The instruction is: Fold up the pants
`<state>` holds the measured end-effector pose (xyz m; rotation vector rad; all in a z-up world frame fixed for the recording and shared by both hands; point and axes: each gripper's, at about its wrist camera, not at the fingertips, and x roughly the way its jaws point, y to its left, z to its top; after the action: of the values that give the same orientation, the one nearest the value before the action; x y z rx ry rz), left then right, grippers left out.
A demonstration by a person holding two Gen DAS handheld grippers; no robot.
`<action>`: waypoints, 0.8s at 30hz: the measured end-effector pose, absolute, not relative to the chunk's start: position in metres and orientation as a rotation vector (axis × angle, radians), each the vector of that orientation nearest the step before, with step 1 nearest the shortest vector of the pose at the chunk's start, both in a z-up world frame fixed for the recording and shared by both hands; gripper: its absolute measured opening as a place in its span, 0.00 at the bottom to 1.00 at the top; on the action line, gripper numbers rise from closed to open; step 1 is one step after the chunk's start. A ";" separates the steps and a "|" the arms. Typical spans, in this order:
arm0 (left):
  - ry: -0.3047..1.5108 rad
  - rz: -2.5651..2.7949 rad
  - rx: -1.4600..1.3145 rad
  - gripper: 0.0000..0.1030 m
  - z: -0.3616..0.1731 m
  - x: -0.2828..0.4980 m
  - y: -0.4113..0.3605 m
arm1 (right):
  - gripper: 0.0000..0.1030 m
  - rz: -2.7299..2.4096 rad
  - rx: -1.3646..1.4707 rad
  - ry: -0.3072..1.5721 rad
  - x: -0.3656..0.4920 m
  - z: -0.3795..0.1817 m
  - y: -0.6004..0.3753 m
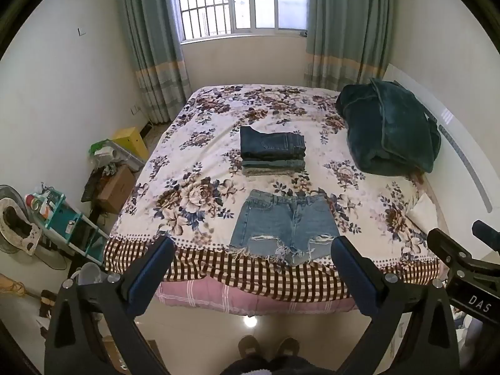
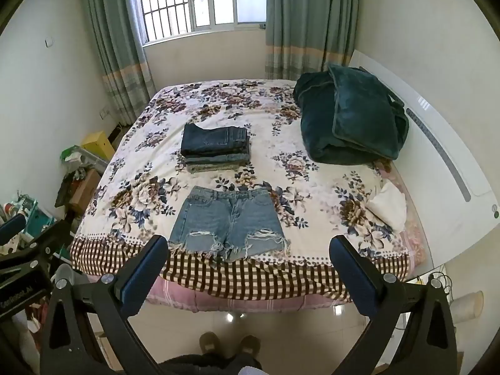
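A pair of light blue frayed denim shorts (image 1: pixel 282 226) lies flat, unfolded, at the near edge of the floral bed, waistband away from me; it also shows in the right wrist view (image 2: pixel 226 223). Behind it sits a stack of folded jeans (image 1: pixel 272 151), also in the right wrist view (image 2: pixel 215 148). My left gripper (image 1: pixel 252 251) is open and empty, held off the bed's near edge, in front of the shorts. My right gripper (image 2: pixel 248 250) is open and empty, likewise in front of the bed. The right gripper's body (image 1: pixel 462 262) shows at the left view's right edge.
A dark green bundled blanket (image 1: pixel 390 131) lies at the bed's back right by the white headboard (image 2: pixel 453 156). A white cloth (image 2: pixel 389 206) lies at the bed's right edge. Boxes and a cluttered teal shelf (image 1: pixel 62 215) stand left of the bed. My feet (image 2: pixel 229 345) stand on the tiled floor.
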<state>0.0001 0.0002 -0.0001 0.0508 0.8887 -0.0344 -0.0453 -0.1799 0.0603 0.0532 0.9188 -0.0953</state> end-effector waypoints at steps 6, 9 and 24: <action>0.888 -0.037 0.050 1.00 0.000 0.000 0.000 | 1.00 -0.097 0.045 0.919 -0.047 0.064 -0.181; 0.885 -0.037 0.048 1.00 0.000 0.000 0.000 | 1.00 -0.097 0.046 0.922 -0.047 0.065 -0.180; 0.876 -0.035 0.050 1.00 0.000 0.000 0.000 | 1.00 -0.088 0.057 0.913 -0.052 0.072 -0.180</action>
<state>-0.0003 0.0003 -0.0003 0.0498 0.8759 -0.0348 -0.0520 -0.1803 0.0715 0.0574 0.9131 -0.0882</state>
